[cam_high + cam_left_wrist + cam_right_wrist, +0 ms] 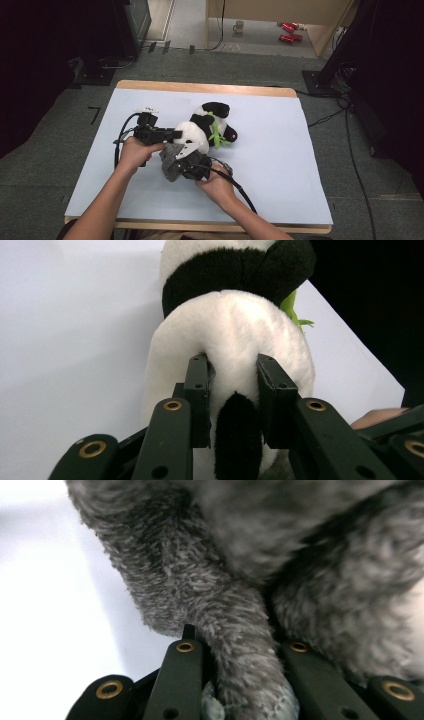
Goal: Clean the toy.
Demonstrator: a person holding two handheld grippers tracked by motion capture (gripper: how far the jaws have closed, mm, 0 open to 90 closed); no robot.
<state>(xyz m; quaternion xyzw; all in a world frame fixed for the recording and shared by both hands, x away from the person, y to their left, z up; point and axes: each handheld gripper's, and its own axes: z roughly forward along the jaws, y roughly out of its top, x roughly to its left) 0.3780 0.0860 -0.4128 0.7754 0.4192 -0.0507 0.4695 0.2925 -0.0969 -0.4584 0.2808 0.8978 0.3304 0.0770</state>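
I can read no words, labels or brands here; a dark mark like a "7" sits on the floor (95,115), far left.

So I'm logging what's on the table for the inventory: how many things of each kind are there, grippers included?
Plush panda: 1
Grey fuzzy cloth: 1
Hand-held grippers: 2, left gripper shut on the panda's rear, right gripper shut on the cloth
Total: 4

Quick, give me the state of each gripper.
Left gripper: shut on the panda.
Right gripper: shut on the grey cloth.
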